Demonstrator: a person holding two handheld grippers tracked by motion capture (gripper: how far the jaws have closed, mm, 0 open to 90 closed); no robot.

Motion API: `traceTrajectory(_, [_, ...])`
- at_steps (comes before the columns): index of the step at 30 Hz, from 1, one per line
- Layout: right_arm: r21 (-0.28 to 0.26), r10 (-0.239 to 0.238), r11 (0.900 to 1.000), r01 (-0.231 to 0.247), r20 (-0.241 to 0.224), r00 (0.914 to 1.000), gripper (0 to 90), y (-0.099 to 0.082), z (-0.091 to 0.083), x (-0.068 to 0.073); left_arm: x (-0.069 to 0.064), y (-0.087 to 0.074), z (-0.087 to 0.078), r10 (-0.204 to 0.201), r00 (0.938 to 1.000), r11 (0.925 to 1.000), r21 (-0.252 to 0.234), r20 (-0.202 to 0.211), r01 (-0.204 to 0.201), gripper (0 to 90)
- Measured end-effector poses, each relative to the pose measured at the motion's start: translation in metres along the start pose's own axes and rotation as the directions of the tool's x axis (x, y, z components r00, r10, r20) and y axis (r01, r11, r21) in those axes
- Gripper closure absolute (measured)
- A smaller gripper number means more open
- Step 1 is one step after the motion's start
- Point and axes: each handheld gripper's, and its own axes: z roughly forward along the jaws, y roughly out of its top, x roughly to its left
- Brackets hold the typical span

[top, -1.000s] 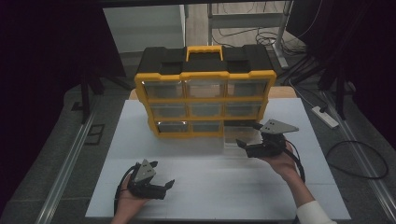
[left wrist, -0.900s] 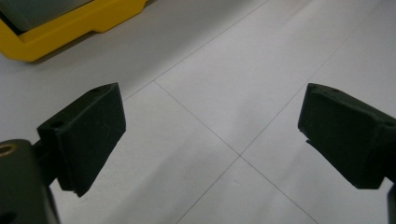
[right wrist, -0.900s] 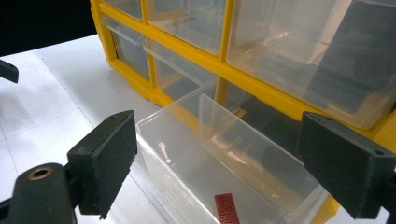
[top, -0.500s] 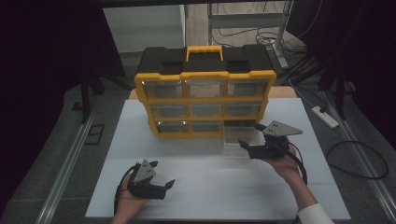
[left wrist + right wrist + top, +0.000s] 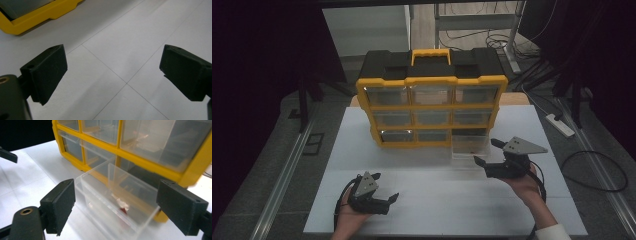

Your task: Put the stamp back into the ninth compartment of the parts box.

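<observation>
A yellow and black drawer cabinet (image 5: 432,107) stands upright at the back of the white table (image 5: 437,200). A clear plastic drawer (image 5: 469,147) juts out in front of its dark bottom right slot. The right gripper view has the drawer (image 5: 117,195) straight ahead, with small red and white bits (image 5: 122,207) on its floor. My right gripper (image 5: 486,151) is open just right of the drawer, with nothing between its jaws (image 5: 116,203). My left gripper (image 5: 386,186) is open low over the bare table at the front left, pointing right (image 5: 112,67).
The cabinet's yellow bottom edge (image 5: 37,15) lies up and left of the left gripper. The cabinet's other drawers (image 5: 432,117) are shut. A white power strip (image 5: 559,125) and cables lie on the floor to the right. A metal rail (image 5: 287,180) runs along the table's left.
My right gripper has drawn back a little from the pulled-out drawer, to the right and toward the person. The left gripper has stayed where it was.
</observation>
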Motion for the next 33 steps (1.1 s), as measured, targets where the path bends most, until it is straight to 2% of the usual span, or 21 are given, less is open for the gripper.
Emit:
traceTrajectory(3, [0.007, 0.007, 0.9999, -0.007, 0.007, 1.0, 17.1, -0.009, -0.01, 0.001, 0.0, 0.0, -0.001, -0.004, 1.0, 1.0, -0.006, -0.003, 0.004, 7.7])
traceTrajectory(10, [-0.002, 0.097, 0.9953, -0.097, 0.041, 0.9944, 18.2, -0.043, -0.04, -0.008, 0.001, 0.0, -0.001, -0.008, 1.0, 0.9999, -0.01, -0.002, 0.008, 7.7])
traceTrajectory(12, [-0.002, 0.097, 0.9953, -0.097, 0.049, 0.9941, 18.3, -0.048, -0.044, -0.009, 0.001, 0.0, -0.001, -0.009, 1.0, 0.9999, -0.01, -0.001, 0.009, 7.7])
traceTrajectory(16, [0.008, 0.079, 0.9968, -0.08, 0.087, 0.9931, 18.4, -0.072, -0.058, -0.013, 0.001, 0.001, -0.001, -0.017, 0.9998, 0.9996, -0.02, 0.007, 0.017, 7.7])
traceTrajectory(20, [0.05, 0.085, 0.9947, -0.09, 0.094, 0.9919, 18.5, -0.088, -0.063, -0.017, 0.001, 0.001, -0.001, -0.016, 0.9999, 0.9997, -0.017, 0.003, 0.016, 7.7])
traceTrajectory(25, [0.065, 0.082, 0.994, -0.088, 0.098, 0.9918, 19.0, -0.092, -0.061, -0.021, 0.001, 0.001, 0.0, -0.017, 0.9999, 0.9997, -0.016, 0.001, 0.017, 7.7])
traceTrajectory(33, [0.081, 0.058, 0.9946, -0.065, 0.09, 0.9943, 19.0, -0.092, -0.058, -0.019, 0.001, 0.001, 0.0, -0.012, 0.9999, 0.9998, -0.014, -0.004, 0.012, 7.8])
